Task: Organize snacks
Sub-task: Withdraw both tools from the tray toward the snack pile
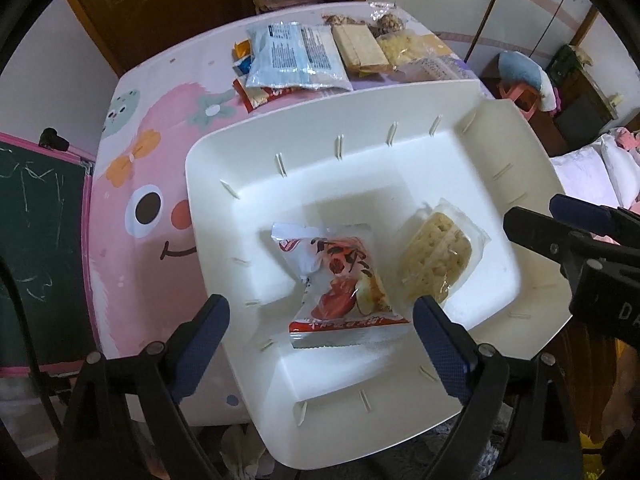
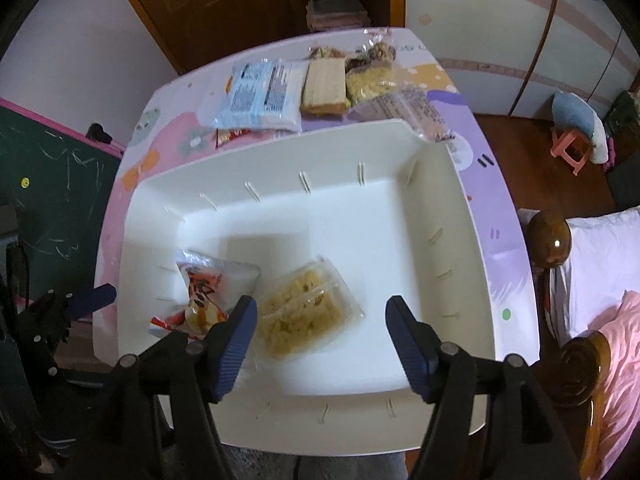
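We look down on a surface [image 1: 132,208] covered in a pink and purple cartoon cloth, with a white bin [image 1: 224,152] filling most of its near side. Behind the bin lies the unsorted pile: a pale blue packet [image 1: 296,56], a tan wafer block [image 1: 360,50] and other snack bags.

Two snacks already rest on the bin floor, side by side and just apart. The red and white snack packet [image 1: 340,280] lies between our left gripper [image 1: 320,344] fingers, untouched, jaws spread wide. The clear-wrapped yellow puffed cake [image 2: 308,312] sits just ahead of our right gripper [image 2: 320,340], whose jaws stand open and empty, the cake's long axis running diagonally away to the right.

We judge the next pick lies beyond the bin's far wall, straight ahead of both grippers, neither clearly nearer.
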A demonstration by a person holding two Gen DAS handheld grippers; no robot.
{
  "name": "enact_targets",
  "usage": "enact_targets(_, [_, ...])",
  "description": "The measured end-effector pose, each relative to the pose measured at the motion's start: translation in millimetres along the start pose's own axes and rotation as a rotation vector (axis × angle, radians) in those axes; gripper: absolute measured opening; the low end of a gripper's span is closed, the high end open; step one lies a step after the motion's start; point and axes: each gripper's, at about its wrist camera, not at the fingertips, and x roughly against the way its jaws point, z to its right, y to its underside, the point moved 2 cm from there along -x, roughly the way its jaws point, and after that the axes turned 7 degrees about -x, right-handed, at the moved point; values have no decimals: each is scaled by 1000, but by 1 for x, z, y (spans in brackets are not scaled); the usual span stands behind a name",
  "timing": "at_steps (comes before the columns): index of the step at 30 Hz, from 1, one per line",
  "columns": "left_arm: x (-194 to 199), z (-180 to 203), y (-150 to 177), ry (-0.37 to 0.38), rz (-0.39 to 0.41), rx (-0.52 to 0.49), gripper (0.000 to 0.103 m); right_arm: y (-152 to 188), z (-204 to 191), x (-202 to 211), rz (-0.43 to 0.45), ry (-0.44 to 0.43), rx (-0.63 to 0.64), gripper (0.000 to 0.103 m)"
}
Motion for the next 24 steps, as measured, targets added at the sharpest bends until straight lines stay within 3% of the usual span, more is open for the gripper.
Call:
enact_targets(6, [17,-2,-2,1,70,8,92,2,-2,7,23,-8,14,67])
enact_targets(15, [35,1,-2,3,100,-17,92,6,-4,21,49,-10,18,67])
enact_targets(19, [44,5,-3,44,94,-50,92,6,-5,30,50,-28,14,67])
enact_targets(24, [61,8,-6,38,137,-72,92,6,-3,46,73,-8,8,67])
